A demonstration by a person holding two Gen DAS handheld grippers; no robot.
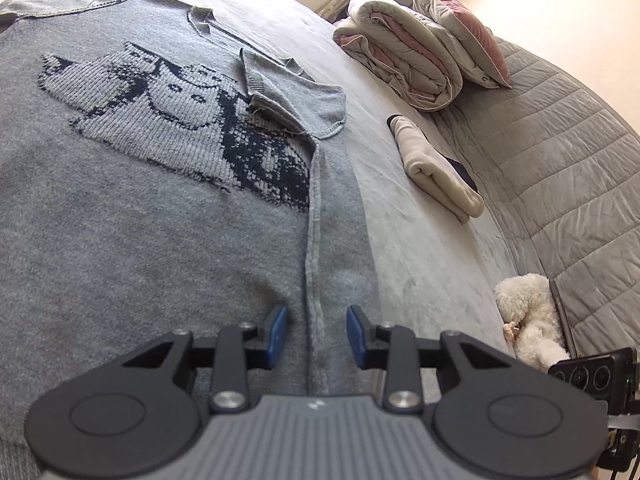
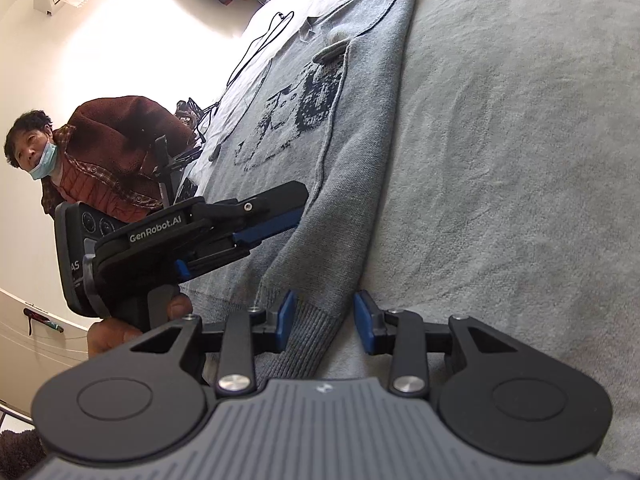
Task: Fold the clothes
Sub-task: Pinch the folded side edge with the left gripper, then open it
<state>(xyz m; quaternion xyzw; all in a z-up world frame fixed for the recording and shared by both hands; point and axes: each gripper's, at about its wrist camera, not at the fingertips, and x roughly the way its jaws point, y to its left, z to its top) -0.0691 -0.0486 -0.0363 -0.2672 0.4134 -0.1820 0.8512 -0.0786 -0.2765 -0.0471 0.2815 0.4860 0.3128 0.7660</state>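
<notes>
Sweater (image 1: 140, 200) hem beneath left tool (image 1: 317, 336)

Each handheld black two-finger gripper (image 1: 316, 336) (image 2: 325, 322) is built with blue rubber fingertip pads (image 1: 278, 330), silver pivot screws and a ribbed grey housing, "GenRobot.AI" is printed on the left one (image 2: 280, 220), and a brown quilted jacket (image 2: 120, 152) is worn by the person.

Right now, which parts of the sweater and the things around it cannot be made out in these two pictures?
- Sweater hem, left wrist view: hidden behind the left gripper, whose jaws stand apart.
- Sweater's far sleeve, right wrist view: cut off by the top edge.
- Dark item under the folded cream cloth, left wrist view: mostly covered.
- White plush toy, left wrist view: partly hidden beside the bed edge.
</notes>
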